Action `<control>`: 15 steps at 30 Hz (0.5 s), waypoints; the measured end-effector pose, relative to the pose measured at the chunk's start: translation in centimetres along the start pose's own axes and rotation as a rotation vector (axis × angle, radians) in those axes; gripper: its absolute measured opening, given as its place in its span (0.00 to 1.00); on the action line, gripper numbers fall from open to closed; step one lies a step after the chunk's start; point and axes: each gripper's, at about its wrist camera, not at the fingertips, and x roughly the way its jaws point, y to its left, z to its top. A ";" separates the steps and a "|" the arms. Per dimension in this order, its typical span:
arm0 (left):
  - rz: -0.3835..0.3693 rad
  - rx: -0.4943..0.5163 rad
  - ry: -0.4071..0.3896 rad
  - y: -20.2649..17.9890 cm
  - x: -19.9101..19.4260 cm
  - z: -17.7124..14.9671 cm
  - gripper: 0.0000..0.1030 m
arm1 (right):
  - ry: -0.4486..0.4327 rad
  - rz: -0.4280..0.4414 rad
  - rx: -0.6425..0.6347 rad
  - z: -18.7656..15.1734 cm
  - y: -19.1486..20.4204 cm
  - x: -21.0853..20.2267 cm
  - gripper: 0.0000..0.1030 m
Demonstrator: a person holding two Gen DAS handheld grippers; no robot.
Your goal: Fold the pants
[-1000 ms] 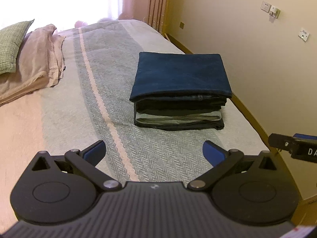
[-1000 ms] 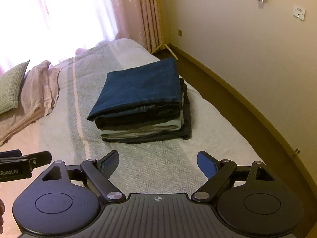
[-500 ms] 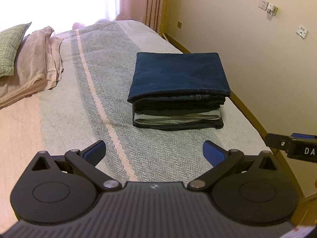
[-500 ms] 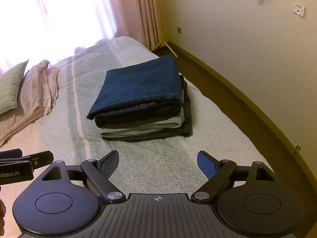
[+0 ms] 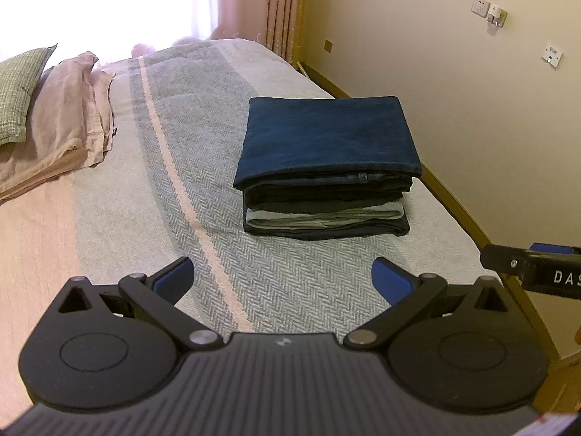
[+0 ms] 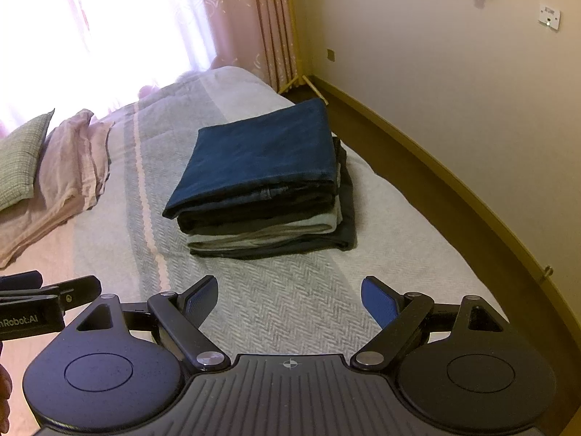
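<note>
So not much changes over the last second: both views just drift slightly, and the pants stack (image 5: 326, 167) stays put on the bed (image 5: 120, 196). Left hand-held gripper (image 5: 283, 278) and right hand-held gripper (image 6: 289, 299) hang wide apart, empty. Looks done to me.

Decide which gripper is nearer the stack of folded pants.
Left, marginally. The left gripper faces the stack squarely from short of its front edge; the right gripper sits off to its right, angled in.

One stack of folded pants (image 5: 326, 167), two pillows (image 5: 54, 109), two hand-held grippers (image 5: 283, 278), two wall sockets (image 5: 488, 9).
</note>
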 end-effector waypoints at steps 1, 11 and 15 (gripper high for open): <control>0.002 0.001 0.000 0.0 0.0 0.0 0.99 | 0.000 -0.001 -0.002 -0.1 0.0 0.0 0.81; 0.007 0.001 0.004 -0.1 0.1 0.0 0.99 | -0.004 0.001 -0.006 -0.2 0.0 -0.2 0.81; 0.009 0.006 0.003 -0.1 0.1 0.0 0.99 | -0.005 0.002 -0.004 -0.2 -0.1 -0.2 0.81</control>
